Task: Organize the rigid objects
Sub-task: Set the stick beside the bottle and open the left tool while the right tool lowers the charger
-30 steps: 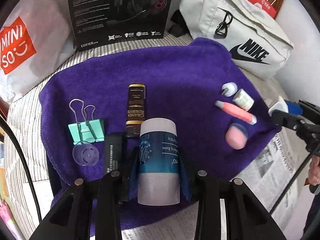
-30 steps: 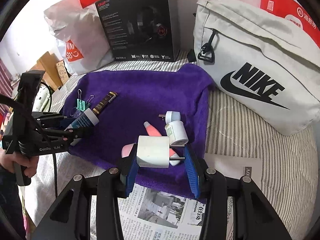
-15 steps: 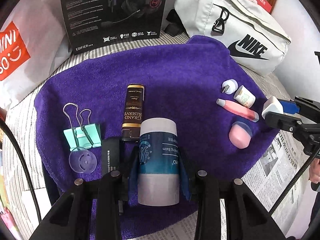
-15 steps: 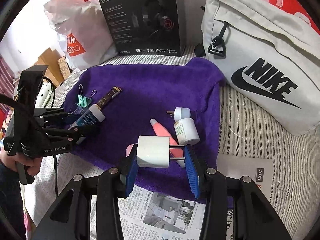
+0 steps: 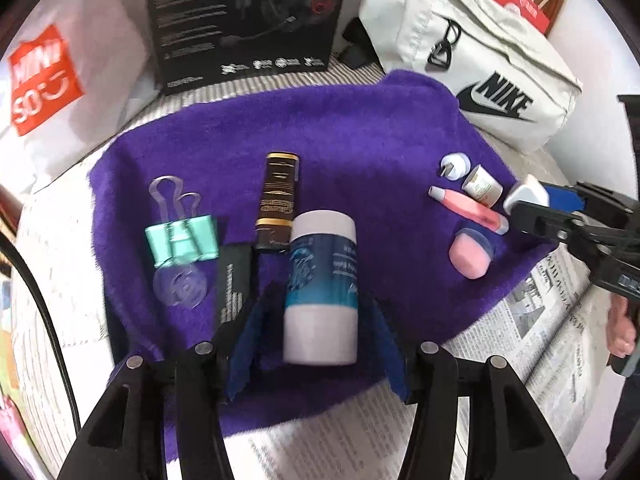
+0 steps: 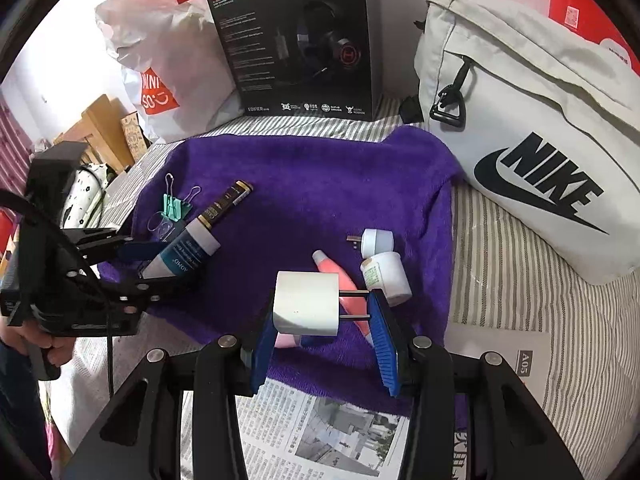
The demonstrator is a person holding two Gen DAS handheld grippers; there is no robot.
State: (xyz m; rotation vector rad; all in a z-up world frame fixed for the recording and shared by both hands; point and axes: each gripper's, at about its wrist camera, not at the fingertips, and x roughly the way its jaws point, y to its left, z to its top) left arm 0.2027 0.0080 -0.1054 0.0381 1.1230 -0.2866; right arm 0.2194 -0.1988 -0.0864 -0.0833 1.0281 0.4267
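Note:
A purple towel (image 5: 340, 136) (image 6: 320, 184) holds the objects. My left gripper (image 5: 320, 312) is open, its blue pads spread apart on either side of a blue and white tube (image 5: 322, 284) (image 6: 188, 252) lying on the towel. My right gripper (image 6: 324, 312) is shut on a white plug adapter (image 6: 306, 304) (image 5: 526, 196), held above the towel's right edge. Under it lie a pink tube (image 5: 468, 208), a pink lidded pot (image 5: 470, 256), a small white jar (image 5: 482, 186) (image 6: 386, 276) and a round white plug (image 5: 454, 166) (image 6: 376, 242).
Left on the towel lie a teal binder clip (image 5: 182, 238), a clear disc (image 5: 180, 286), a black flat item (image 5: 234, 280) and a brown tube (image 5: 278, 200). A headset box (image 6: 296, 40), a Nike bag (image 6: 520, 140) and a Miniso bag (image 5: 52, 80) stand behind. Newspaper (image 6: 320, 436) lies in front.
My left gripper has opened and let go of the blue and white tube, which now lies between the spread pads. The right gripper with the adapter has edged forward over the towel.

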